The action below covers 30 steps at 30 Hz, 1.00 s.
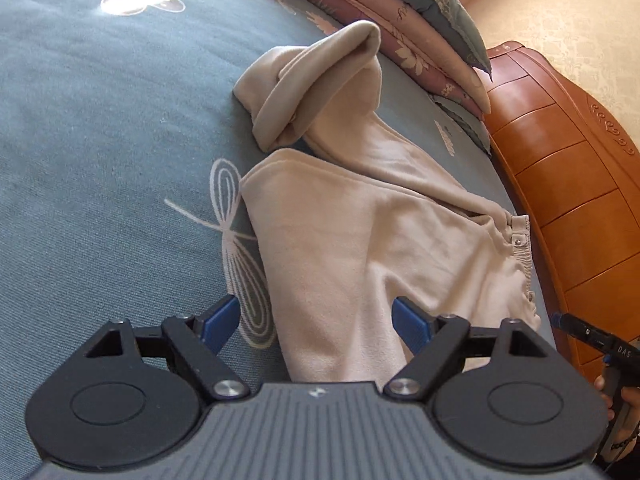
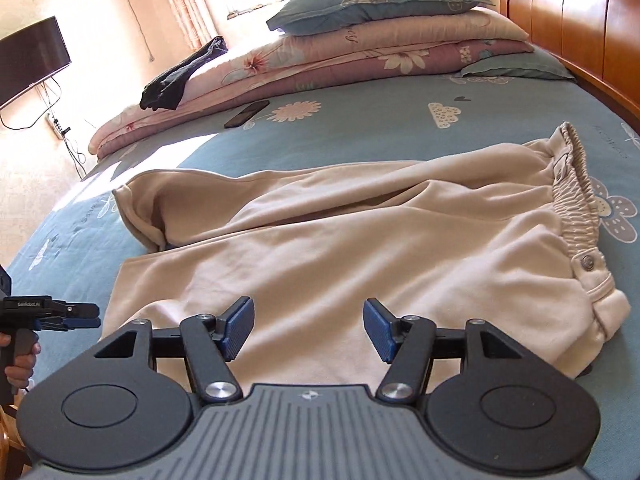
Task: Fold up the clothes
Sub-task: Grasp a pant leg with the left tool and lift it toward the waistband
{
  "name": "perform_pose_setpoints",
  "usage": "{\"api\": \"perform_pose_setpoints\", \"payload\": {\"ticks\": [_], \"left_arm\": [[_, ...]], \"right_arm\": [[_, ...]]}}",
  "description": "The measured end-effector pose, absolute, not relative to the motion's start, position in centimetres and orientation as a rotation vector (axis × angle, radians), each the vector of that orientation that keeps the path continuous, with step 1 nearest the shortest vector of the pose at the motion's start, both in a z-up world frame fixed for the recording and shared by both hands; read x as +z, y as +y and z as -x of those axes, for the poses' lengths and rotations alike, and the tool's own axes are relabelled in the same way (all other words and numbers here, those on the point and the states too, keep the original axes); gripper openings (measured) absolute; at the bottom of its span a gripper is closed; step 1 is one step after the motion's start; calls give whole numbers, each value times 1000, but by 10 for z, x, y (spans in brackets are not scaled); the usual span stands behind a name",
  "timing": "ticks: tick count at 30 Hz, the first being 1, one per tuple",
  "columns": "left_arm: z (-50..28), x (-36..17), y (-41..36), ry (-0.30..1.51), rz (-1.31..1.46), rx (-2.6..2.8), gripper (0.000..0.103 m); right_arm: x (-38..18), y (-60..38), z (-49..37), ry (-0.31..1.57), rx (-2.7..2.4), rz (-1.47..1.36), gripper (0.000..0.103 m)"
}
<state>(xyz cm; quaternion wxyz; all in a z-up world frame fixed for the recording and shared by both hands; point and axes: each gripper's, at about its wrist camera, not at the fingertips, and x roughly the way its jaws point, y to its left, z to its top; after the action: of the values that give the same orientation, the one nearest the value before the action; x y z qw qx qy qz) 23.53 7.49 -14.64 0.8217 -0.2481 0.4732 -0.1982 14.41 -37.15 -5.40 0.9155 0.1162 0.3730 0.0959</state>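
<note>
A lived-in home bedroom

A bed (image 2: 360, 128) with a blue flower-print sheet fills the room; at its head stands a glossy wooden headboard (image 2: 580, 16), with folded quilts (image 2: 320, 60) and a pillow (image 2: 372, 0) stacked along the bed's far side (a phone (image 2: 247, 113) beside them). Beyond the bed hang curtains (image 2: 180, 0) and a wall-mounted television (image 2: 32, 60).

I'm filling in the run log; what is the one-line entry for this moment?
task: fold clothes | trousers: flat on bed, far leg end rolled | left gripper: open, empty | right gripper: open, empty
</note>
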Motion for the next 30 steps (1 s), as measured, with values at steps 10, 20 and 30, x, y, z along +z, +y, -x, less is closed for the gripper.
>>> {"api": "perform_pose_setpoints", "payload": {"ticks": [10, 20, 30], "left_arm": [[-246, -180, 36, 1001, 682, -561, 78], [-227, -104, 31, 814, 575, -553, 9], [-185, 8, 54, 548, 443, -593, 3]], "right_arm": [[-62, -353, -130, 760, 243, -262, 65], [-59, -357, -118, 754, 209, -226, 65], [-44, -383, -90, 704, 141, -246, 65]]}}
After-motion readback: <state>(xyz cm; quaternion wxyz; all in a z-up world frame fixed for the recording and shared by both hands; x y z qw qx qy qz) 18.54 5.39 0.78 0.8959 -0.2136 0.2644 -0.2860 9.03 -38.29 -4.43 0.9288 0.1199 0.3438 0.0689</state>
